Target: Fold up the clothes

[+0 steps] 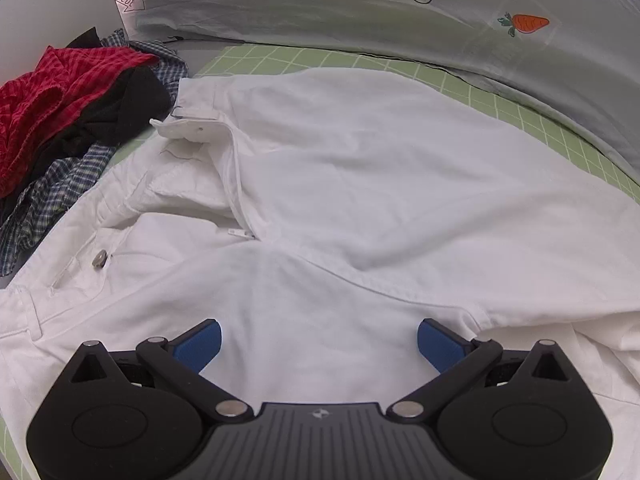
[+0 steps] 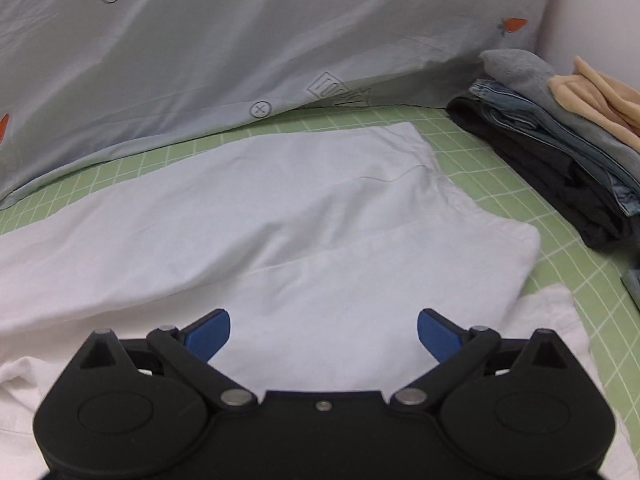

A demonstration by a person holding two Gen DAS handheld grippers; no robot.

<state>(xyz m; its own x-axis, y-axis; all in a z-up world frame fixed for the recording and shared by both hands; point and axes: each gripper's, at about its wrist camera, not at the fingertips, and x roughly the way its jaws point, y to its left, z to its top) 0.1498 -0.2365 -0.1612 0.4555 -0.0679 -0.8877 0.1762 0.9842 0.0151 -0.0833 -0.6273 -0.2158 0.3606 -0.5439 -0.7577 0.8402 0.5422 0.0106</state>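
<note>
White trousers [image 1: 340,168] lie spread on the green grid mat [image 1: 288,58], waistband and unzipped fly toward the left, with a metal button [image 1: 99,259] showing. My left gripper [image 1: 319,345] hovers open just above the seat area, blue pads wide apart, holding nothing. In the right wrist view the trouser legs [image 2: 280,208] stretch toward the right, their hems near the mat's [image 2: 500,168] right part. My right gripper [image 2: 323,334] is open above the nearer leg, with only cloth below it.
A heap of unfolded clothes [image 1: 76,120], red check, black and blue plaid, lies left of the trousers. A stack of folded garments [image 2: 560,140] sits at the right edge. A pale blue sheet with carrot prints [image 2: 240,40] rises along the back.
</note>
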